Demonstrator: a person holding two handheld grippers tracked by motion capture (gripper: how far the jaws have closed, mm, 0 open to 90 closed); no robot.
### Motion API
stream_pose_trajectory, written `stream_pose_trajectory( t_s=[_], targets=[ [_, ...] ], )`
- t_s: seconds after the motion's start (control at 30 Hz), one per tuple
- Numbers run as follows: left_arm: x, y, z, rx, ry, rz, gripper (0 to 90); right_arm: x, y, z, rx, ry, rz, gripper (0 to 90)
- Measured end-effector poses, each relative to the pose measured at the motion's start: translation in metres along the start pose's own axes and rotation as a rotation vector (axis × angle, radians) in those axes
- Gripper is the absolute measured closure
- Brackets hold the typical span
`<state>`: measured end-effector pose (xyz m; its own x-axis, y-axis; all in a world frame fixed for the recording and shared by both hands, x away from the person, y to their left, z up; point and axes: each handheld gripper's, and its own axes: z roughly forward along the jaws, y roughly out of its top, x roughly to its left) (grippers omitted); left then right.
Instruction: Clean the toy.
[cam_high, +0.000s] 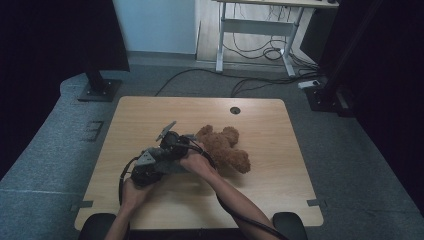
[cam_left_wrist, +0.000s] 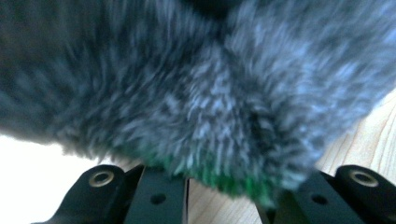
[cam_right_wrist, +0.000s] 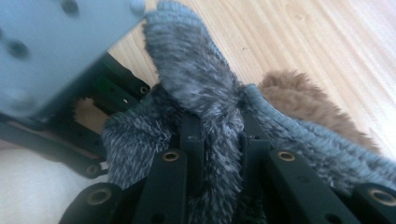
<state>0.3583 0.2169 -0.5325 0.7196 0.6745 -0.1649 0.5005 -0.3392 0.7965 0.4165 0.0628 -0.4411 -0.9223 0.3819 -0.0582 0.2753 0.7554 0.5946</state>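
The right gripper (cam_right_wrist: 219, 140) has its two black jaws clamped on a fold of grey fuzzy fabric (cam_right_wrist: 205, 98), a small knitted garment whose pile is mottled dark and pale grey, with a smoother ribbed edge running along one side. The fold rises between the jaws and curls over at its top. Just beside it in the right gripper view, the grey flat plate and black frame of the left gripper (cam_right_wrist: 60, 70) stand close, touching the same fabric.

In the left gripper view, the left gripper (cam_left_wrist: 224, 186) holds its jaws close together, and the fuzzy fabric hangs over them, a bright green edge (cam_left_wrist: 219, 179) showing at the bottom of the pile; whether the pads actually pinch it cannot be told there.

Behind the garment a tuft of brown plush shows. From the high view this is a brown teddy bear (cam_high: 225, 145), lying on its side near the middle of the table, its limbs spread, with both grippers bunched against its left side and the person's forearms crossing over one another.

The table (cam_high: 280, 180) is pale wood-grain with rounded corners and a round cable port near its far edge. It stands on grey carpet; a black stand, loose cables and a white-legged desk lie beyond.
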Motion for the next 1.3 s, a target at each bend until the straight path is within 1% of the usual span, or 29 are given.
stream_pose_trajectory(
  t_s=[0.03, 0.07, 0.13, 0.27, 0.4, 0.5, 0.63, 0.8, 0.97, 1.03, 1.1, 1.13, 1.17, 1.2, 1.23, 1.3],
  targets=[
    [0.001, 0.000, 0.000, 0.000, -0.001, -0.003, 79.5, 0.001, -0.001, 0.002, 0.000, 0.000, 0.001, 75.7],
    [0.001, 0.000, 0.000, -0.002, -0.004, -0.006, 79.6, 0.001, -0.001, 0.003, 0.005, -0.006, -0.010, 75.8],
    [0.001, 0.000, 0.000, -0.004, -0.020, -0.020, 79.8, 0.002, -0.004, 0.002, 0.011, -0.012, -0.021, 75.9],
    [0.002, -0.001, 0.000, 0.000, -0.034, -0.027, 80.3, 0.001, -0.014, -0.002, 0.007, 0.001, -0.030, 76.4],
    [0.001, -0.001, 0.002, 0.004, -0.041, -0.023, 80.5, 0.000, -0.027, -0.007, -0.004, 0.025, -0.016, 76.8],
    [0.001, -0.001, 0.002, 0.003, -0.043, -0.024, 80.5, 0.001, -0.036, -0.013, 0.005, 0.032, -0.019, 76.8],
    [0.001, -0.001, 0.002, 0.003, -0.044, -0.022, 80.5, -0.001, -0.047, -0.019, -0.001, 0.042, 0.005, 76.9],
    [0.002, -0.001, 0.002, 0.004, -0.048, -0.026, 80.5, -0.005, -0.061, -0.025, 0.004, 0.050, 0.020, 76.9],
    [0.003, -0.001, 0.003, 0.004, -0.048, -0.029, 80.4, -0.011, -0.077, -0.033, 0.024, 0.036, 0.040, 76.9],
    [0.003, -0.001, 0.002, 0.001, -0.049, -0.031, 80.5, -0.015, -0.085, -0.036, 0.038, 0.016, 0.051, 76.8],
    [0.003, -0.001, 0.002, -0.004, -0.051, -0.034, 80.4, -0.020, -0.093, -0.039, 0.062, -0.016, 0.061, 76.8],
    [0.003, -0.001, 0.002, -0.004, -0.054, -0.032, 80.4, -0.023, -0.097, -0.041, 0.061, -0.019, 0.073, 76.8],
    [0.002, -0.001, 0.003, -0.006, -0.056, -0.030, 80.4, -0.025, -0.100, -0.043, 0.055, -0.009, 0.092, 76.8],
    [0.002, -0.001, 0.003, -0.007, -0.057, -0.029, 80.4, -0.026, -0.102, -0.045, 0.050, -0.010, 0.097, 76.8],
    [0.002, -0.001, 0.003, -0.005, -0.057, -0.027, 80.4, -0.024, -0.103, -0.046, 0.050, -0.019, 0.098, 76.7],
    [0.002, -0.001, 0.002, -0.006, -0.054, -0.028, 80.3, -0.018, -0.099, -0.049, 0.052, -0.019, 0.086, 76.4]
  ],
)
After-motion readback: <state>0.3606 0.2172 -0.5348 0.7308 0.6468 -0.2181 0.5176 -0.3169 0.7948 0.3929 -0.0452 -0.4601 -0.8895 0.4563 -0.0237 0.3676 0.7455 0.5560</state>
